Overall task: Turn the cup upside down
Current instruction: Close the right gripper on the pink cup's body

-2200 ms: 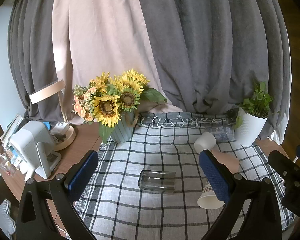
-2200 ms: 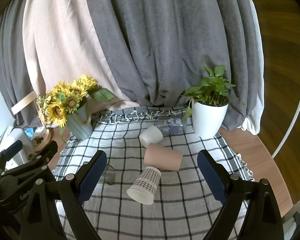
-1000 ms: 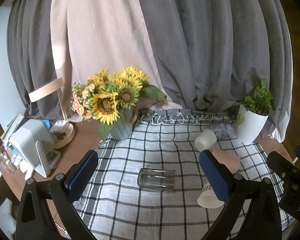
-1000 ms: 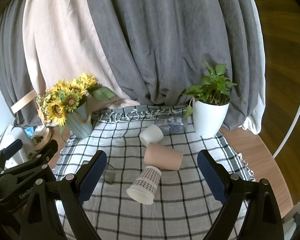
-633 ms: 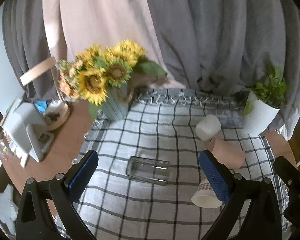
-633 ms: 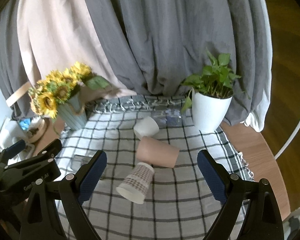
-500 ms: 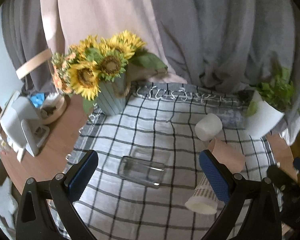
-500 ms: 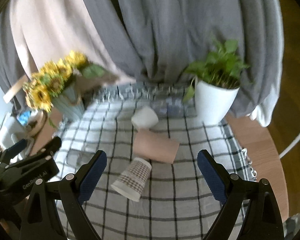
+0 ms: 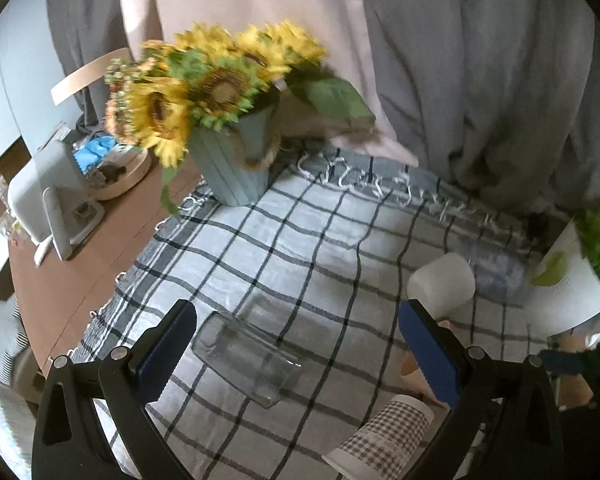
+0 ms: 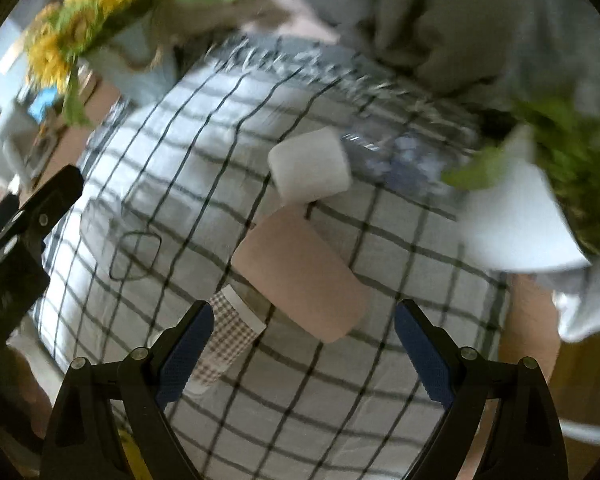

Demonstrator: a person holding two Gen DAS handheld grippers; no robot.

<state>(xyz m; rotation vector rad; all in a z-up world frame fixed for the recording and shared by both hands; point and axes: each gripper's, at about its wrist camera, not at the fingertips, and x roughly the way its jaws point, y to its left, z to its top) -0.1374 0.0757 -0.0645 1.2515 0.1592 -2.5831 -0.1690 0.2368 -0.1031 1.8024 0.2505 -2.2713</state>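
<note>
Hovering wide apart and empty, the right gripper [image 10: 300, 344] straddles the toppled pink cup [image 10: 300, 280]; the left gripper [image 9: 296, 356], equally spread, brackets a fallen glass tumbler [image 9: 246, 360].

Left tool's finger [image 9: 430, 354] hides most of the pink cup [image 9: 410, 364].

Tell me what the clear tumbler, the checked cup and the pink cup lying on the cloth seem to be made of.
Clear square tumbler: looks like glass, glossy, the cloth's grid showing through; clear plastic is possible.
Brown-checked cup: seemingly paper, matte print, white rolled rim.
Plain pink cup: matte and opaque, paper or plastic; blur leaves it open.
</note>
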